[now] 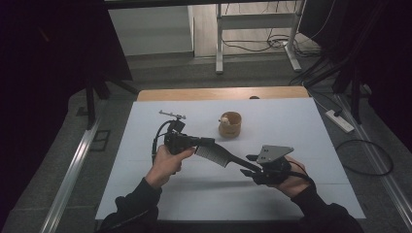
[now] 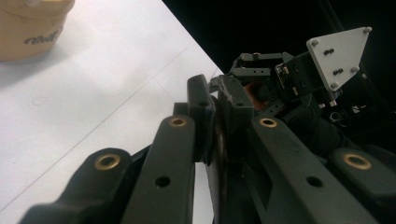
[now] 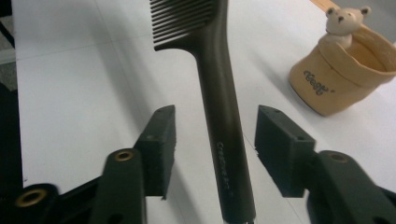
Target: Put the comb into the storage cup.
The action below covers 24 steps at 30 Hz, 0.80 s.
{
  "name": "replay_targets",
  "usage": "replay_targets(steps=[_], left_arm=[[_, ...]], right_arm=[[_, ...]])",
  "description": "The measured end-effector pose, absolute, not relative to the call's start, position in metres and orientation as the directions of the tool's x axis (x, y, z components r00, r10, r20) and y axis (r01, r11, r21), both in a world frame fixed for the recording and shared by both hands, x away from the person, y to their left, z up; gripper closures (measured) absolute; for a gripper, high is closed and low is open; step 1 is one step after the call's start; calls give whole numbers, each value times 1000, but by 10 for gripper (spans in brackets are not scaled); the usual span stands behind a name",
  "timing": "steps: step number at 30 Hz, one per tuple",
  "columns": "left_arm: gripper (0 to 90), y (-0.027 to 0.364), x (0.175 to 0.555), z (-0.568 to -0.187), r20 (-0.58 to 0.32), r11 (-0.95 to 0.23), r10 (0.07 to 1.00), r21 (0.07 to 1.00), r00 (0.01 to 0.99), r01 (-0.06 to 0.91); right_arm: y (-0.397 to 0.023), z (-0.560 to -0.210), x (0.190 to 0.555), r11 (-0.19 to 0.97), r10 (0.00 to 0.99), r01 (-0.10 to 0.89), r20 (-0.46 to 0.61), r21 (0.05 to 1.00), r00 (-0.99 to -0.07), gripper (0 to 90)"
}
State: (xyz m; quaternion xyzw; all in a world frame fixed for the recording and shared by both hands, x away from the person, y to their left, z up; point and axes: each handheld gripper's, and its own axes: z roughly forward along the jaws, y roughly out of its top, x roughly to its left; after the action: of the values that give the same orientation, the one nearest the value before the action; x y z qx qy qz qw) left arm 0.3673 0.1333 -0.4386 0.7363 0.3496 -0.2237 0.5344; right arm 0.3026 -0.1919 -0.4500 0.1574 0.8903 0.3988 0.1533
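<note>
High view: a small tan round cup [image 1: 230,124] with a little bear figure [image 3: 344,19] perched at its rim stands on the white table [image 1: 291,121], well apart from both hands; what lies inside it, I cannot tell. Nearer the person, a long black plastic comb [image 1: 221,157] is held above the table. The left gripper [image 1: 206,142] is clamped on the toothed end. The right gripper [image 1: 248,165] has its jaws spread wide, the comb's handle between them, seemingly untouched.
</note>
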Motion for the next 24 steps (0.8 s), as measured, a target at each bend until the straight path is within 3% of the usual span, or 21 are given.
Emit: replay_targets(steps=[13,20,24], left_arm=[[831,138,366,-433,-669,-179,315,654,673,735],[831,141,366,-431,-654,-177,331,665,681,725],[831,144,367,-428,-638,-181,348,673,687,717]], right_arm=[[-194,-451,309,612,449,264,-53,746,-892,178],[-195,-455,312,623,470,308,-30,719,-882,58],[-196,-456,313,623,479,325,-19,711,-878,35]])
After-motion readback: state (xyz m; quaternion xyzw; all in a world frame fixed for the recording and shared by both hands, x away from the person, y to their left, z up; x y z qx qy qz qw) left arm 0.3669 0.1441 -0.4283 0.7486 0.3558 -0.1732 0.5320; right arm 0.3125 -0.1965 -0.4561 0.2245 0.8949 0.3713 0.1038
